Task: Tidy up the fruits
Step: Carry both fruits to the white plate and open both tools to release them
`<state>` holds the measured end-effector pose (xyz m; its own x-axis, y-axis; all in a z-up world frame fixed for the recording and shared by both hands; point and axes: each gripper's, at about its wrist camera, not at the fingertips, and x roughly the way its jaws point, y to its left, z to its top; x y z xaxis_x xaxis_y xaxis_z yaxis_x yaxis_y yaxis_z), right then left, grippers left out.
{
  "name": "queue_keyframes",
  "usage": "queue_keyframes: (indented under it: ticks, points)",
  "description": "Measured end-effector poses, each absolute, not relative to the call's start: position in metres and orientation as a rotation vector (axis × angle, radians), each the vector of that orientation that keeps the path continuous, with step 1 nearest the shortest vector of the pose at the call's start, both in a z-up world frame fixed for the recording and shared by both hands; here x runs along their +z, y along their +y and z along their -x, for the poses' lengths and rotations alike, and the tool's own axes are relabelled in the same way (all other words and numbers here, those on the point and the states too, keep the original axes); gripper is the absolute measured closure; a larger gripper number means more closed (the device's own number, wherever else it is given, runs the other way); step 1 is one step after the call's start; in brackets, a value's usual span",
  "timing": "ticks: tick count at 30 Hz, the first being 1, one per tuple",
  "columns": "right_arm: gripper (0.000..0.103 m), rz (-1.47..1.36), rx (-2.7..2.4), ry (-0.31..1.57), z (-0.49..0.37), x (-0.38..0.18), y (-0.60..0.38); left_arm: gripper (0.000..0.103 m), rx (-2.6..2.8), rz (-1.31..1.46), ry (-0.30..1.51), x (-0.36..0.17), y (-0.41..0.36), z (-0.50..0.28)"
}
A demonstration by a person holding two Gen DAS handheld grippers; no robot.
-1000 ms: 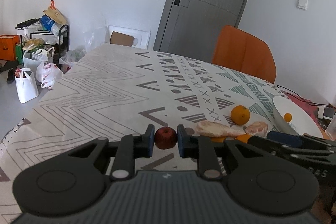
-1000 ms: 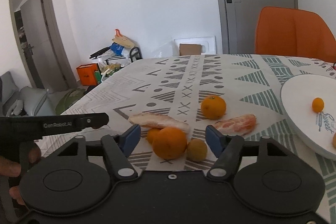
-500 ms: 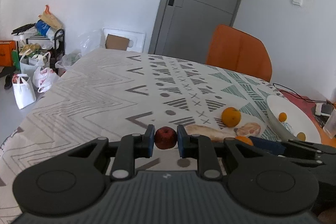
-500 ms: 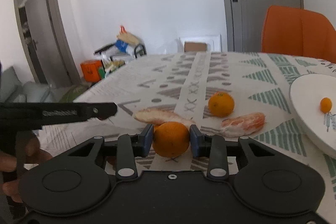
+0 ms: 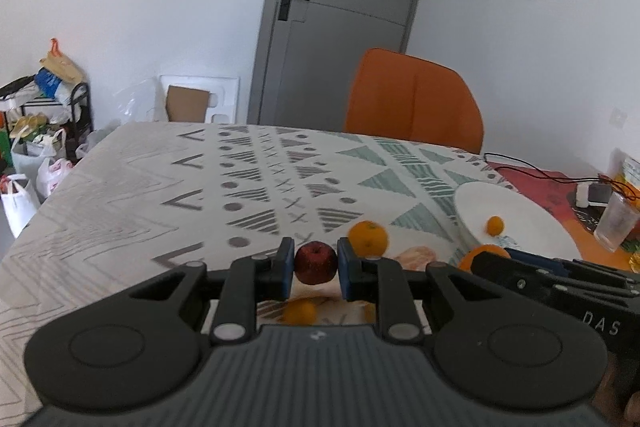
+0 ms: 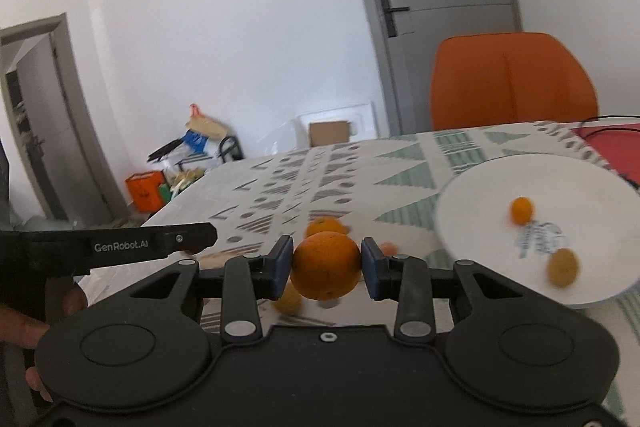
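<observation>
Left gripper (image 5: 316, 263) was clamped on a small dark red apple (image 5: 316, 262), blue pads touching both sides, fruit lifted clear of the counter (image 5: 120, 195) with its patterned cloth. Right gripper (image 6: 325, 264) was closed on a big orange (image 6: 325, 265), pads pressed to both sides, held above the cloth. White bowl (image 6: 500, 187) sat to the right on the counter, holding a small orange fruit (image 6: 522, 210) and a yellowish one (image 6: 563, 267). Loose orange (image 5: 368, 238) lay on the cloth just beyond the apple, peeled citrus segment (image 5: 416, 255) beside it. Another small orange fruit (image 5: 301, 311) showed under the left gripper, blurry. Orange chair (image 5: 414, 101) stood at the far side, grey door (image 5: 344, 11) behind it. Clear glass (image 5: 616, 225) stood far right. A hand (image 6: 24, 327) gripped the left tool's handle in the right wrist view
</observation>
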<state>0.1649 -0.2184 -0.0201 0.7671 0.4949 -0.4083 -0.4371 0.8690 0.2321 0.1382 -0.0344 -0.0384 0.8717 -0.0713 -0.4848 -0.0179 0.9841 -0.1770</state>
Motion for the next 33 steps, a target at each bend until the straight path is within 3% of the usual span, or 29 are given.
queue_keyframes:
  ticks: [33]
  points:
    - [0.068,-0.268,0.294,0.415,-0.171,-0.028,-0.341,0.082,-0.224,0.026,0.476,-0.023,-0.158,-0.187]
